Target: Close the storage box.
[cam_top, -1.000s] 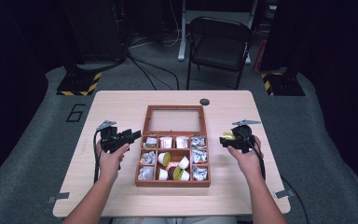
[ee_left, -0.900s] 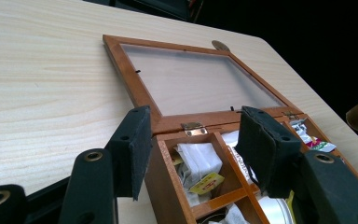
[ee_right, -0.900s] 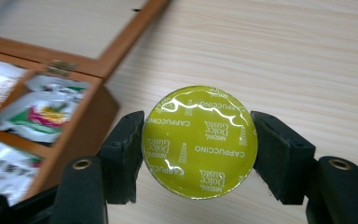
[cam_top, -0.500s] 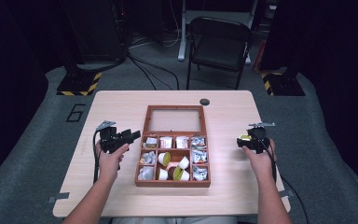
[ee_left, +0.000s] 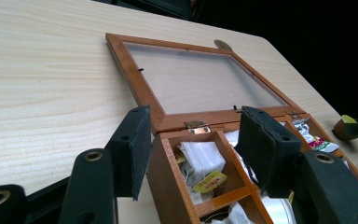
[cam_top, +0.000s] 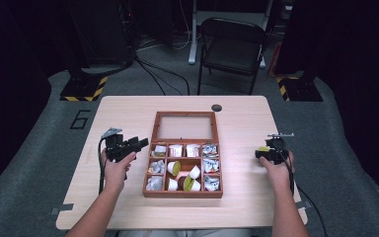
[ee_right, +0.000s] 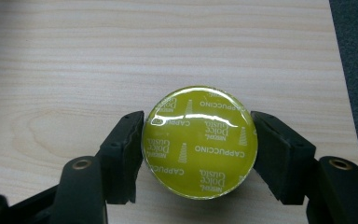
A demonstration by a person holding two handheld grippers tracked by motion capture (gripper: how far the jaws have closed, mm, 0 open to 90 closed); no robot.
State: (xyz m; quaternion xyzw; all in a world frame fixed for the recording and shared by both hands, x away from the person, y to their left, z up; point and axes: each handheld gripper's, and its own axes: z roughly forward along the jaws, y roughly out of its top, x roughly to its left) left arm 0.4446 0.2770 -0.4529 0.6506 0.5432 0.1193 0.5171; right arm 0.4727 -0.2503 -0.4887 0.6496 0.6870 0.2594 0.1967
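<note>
Wooden box (cam_top: 183,191) left of capsule (ee_right: 199,148).

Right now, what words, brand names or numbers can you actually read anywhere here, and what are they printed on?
"CAPPUCCINO", repeated: on the yellow-green foil lid of the coffee capsule held in the right claw.
"NESCAFÉ Dolce Gusto", repeated: same lid.
"6": marked on the grey floor left of the table.
Yellow tag on a tea bag in the wooden box: red print, too blurred to read.
Other packets in the box: too small to read.
</note>
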